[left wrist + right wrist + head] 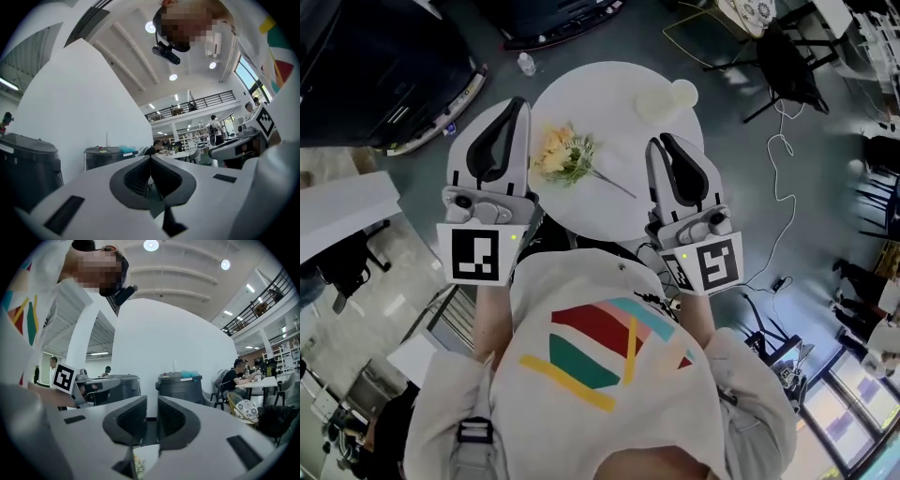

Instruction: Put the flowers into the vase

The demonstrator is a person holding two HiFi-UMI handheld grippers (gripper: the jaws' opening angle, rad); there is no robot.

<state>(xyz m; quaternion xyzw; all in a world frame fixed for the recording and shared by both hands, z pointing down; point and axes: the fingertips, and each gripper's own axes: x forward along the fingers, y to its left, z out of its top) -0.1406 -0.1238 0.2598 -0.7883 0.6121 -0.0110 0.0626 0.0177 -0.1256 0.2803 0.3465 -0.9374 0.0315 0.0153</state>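
Note:
A bunch of pale yellow flowers (565, 155) with green leaves lies on the round white table (609, 84), its thin stem pointing right. A pale, translucent vase (666, 98) is at the table's far right; I cannot tell whether it stands or lies. My left gripper (522, 103) hovers at the table's left edge, just left of the flowers, shut and empty (151, 158). My right gripper (659, 141) is to the right of the stem and nearer than the vase, its jaws (152, 401) almost together with nothing between them. Both point level. The right gripper view shows a sliver of the flowers (138, 466) below.
A small bottle (526, 64) stands on the grey floor beyond the table. A dark chair (787, 61) and a white cable (783, 187) are to the right. A large black unit (375, 66) and a white tabletop (337, 211) are to the left. Grey bins (180, 385) stand by a white wall.

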